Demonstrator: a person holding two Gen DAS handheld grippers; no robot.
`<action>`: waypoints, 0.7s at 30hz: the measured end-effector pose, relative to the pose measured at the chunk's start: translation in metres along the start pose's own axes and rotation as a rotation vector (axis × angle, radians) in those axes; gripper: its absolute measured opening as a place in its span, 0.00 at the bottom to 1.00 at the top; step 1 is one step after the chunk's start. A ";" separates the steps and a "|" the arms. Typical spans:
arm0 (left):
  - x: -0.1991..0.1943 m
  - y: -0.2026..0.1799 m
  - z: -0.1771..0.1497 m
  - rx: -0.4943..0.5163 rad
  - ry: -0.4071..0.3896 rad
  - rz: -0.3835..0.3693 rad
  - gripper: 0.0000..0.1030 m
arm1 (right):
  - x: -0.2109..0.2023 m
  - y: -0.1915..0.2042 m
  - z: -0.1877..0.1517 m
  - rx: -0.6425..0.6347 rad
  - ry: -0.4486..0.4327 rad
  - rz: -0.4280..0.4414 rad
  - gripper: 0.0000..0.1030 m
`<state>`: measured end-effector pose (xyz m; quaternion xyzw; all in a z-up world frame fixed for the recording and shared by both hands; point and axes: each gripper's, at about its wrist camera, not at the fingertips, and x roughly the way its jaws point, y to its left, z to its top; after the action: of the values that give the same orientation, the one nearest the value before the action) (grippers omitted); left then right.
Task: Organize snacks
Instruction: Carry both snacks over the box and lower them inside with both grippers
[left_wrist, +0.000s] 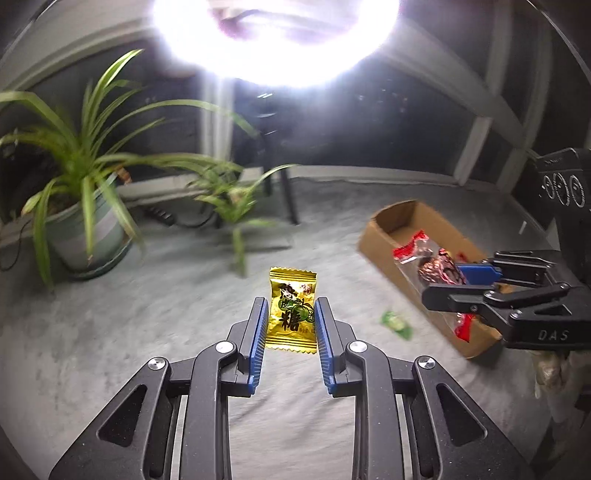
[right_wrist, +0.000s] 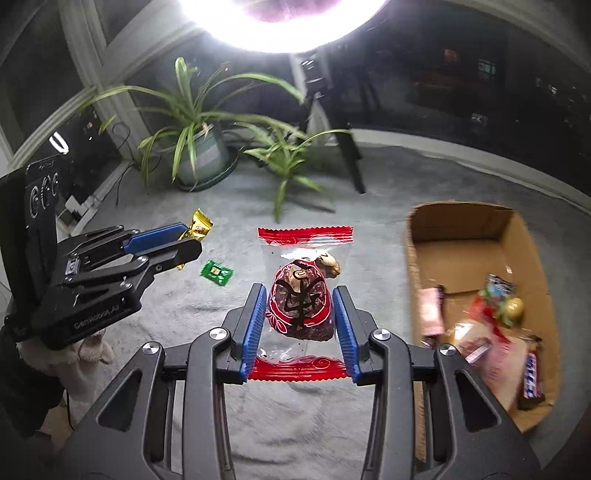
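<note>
My left gripper (left_wrist: 290, 306) is shut on a yellow candy packet (left_wrist: 291, 308), held upright above the grey cloth. My right gripper (right_wrist: 300, 295) is shut on a clear snack packet with red ends and a dark brown cake inside (right_wrist: 301, 306). In the left wrist view the right gripper (left_wrist: 458, 284) hangs over the cardboard box (left_wrist: 391, 225) with the red packet (left_wrist: 428, 262). The right wrist view has the left gripper (right_wrist: 188, 236) at the left with the yellow candy (right_wrist: 199, 225). A small green candy (right_wrist: 217, 272) lies on the cloth between the two grippers, also seen as the green candy (left_wrist: 397, 323).
The open cardboard box (right_wrist: 461, 221) at the right holds several wrapped snacks. A potted plant (left_wrist: 88, 229) and a smaller plant (left_wrist: 232, 199) stand at the back left. A dark tripod leg (right_wrist: 351, 162) and a bright ring light (left_wrist: 273, 37) are behind. Grey cloth (left_wrist: 110, 332) covers the surface.
</note>
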<state>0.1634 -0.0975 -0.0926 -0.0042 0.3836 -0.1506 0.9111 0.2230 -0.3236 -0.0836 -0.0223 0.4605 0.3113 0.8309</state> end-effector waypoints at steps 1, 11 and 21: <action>0.000 -0.006 0.002 0.008 -0.004 -0.011 0.23 | -0.005 -0.005 -0.001 0.008 -0.006 -0.007 0.38; 0.017 -0.073 0.021 0.065 0.000 -0.133 0.23 | -0.050 -0.074 -0.020 0.128 -0.052 -0.115 0.38; 0.055 -0.131 0.040 0.114 0.022 -0.195 0.23 | -0.069 -0.139 -0.038 0.226 -0.055 -0.204 0.38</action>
<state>0.1917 -0.2424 -0.0866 0.0122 0.3822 -0.2600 0.8867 0.2435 -0.4819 -0.0865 0.0334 0.4649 0.1719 0.8679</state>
